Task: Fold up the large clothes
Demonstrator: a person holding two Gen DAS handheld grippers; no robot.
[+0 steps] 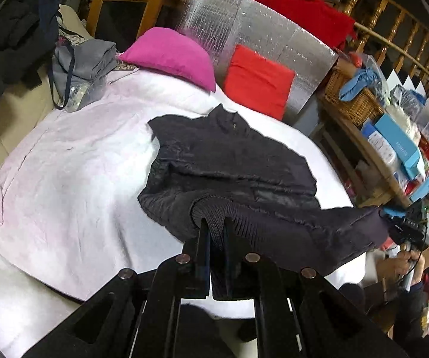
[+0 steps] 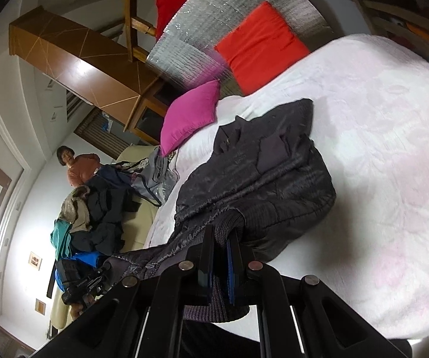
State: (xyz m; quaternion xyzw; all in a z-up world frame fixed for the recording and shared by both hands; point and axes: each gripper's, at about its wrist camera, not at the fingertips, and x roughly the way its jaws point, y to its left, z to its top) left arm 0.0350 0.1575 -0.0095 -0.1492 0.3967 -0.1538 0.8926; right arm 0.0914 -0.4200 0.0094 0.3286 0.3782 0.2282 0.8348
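Dark quilted jacket (image 1: 232, 161) near bed (image 1: 65, 164) foot edge: soft, bulky, slippery shell; left gripper (image 1: 214, 226) and right gripper (image 2: 224, 238) each clamp its grippier ribbed hem (image 1: 214, 211).

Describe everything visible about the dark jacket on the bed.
The jacket is dark grey-black, quilted, with a slightly shiny shell, a collar and ribbed knit cuffs. It lies partly folded and rumpled on the pale pink blanket, collar toward the cushions. The left gripper is shut on one ribbed cuff; the right gripper is shut on the other cuff. One sleeve stretches out toward the bed's edge. Nothing else touches it.
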